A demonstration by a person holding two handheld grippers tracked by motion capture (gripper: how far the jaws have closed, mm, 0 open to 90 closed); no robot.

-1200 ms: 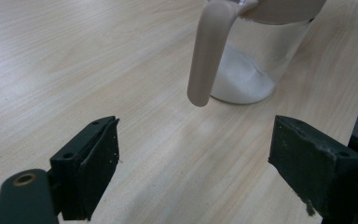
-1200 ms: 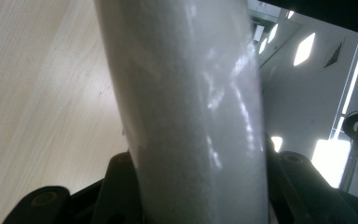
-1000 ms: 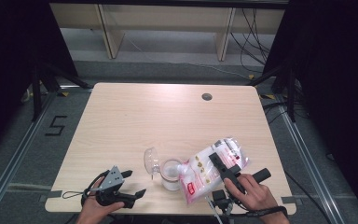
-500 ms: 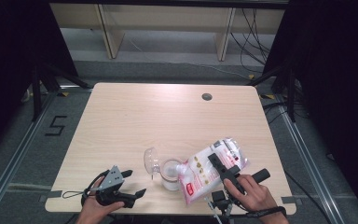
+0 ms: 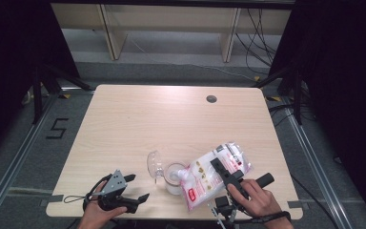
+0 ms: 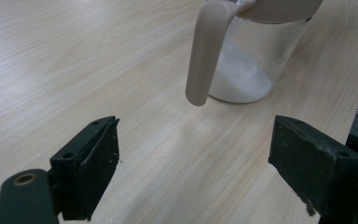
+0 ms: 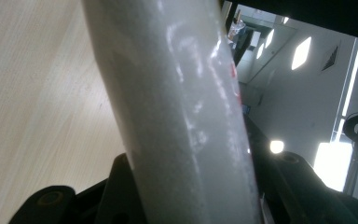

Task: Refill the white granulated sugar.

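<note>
Nothing is shifting since a second ago: lower right, the right gripper (image 5: 223, 172) is clamping the white bag (image 5: 214, 174), tilted over the jar (image 5: 174, 177); lower left, the left gripper (image 5: 138, 187) is resting open on the surface (image 5: 171, 119).

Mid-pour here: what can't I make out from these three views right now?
- Bag mouth and the falling powder: high view, too small, and the bag overhangs the jar.
- Jar rim: left gripper view, cut off by the top edge; powder shows at the bottom.
- Right claw pads: right gripper view, covered by the bag.
- Bag print: high view, too small to read.
</note>
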